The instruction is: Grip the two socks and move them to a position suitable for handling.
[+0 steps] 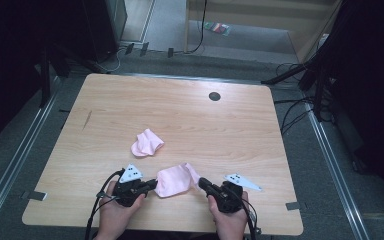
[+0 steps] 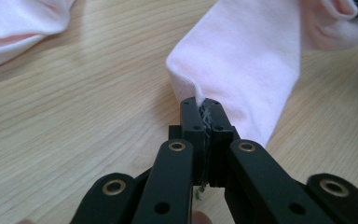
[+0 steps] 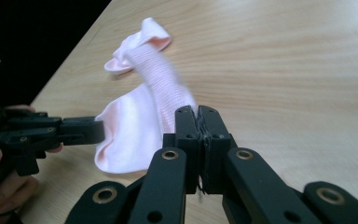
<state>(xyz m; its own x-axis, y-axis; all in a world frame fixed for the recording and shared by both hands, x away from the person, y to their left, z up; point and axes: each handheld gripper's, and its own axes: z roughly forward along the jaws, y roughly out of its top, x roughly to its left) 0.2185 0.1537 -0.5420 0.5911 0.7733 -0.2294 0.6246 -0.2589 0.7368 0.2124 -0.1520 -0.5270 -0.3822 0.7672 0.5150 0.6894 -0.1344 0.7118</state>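
Observation:
A pink sock (image 1: 174,181) lies near the table's front edge, stretched between my two grippers. My left gripper (image 1: 154,184) is shut on the sock's left edge; in the left gripper view a thin fold of the pink sock (image 2: 247,60) is pinched between the closed jaws of the left gripper (image 2: 204,106). My right gripper (image 1: 201,183) is shut on the sock's right end, where its ribbed part (image 3: 161,79) rises from the closed jaws of the right gripper (image 3: 198,114). The right gripper view also has the left gripper (image 3: 100,132) at the left. A second pink sock (image 1: 147,143) (image 2: 14,23) lies crumpled farther back.
The wooden table (image 1: 180,105) has a dark round hole (image 1: 214,96) near its far edge. Cables trail from both grippers over the front edge. Grey floor, metal rails and dark equipment with cables surround the table.

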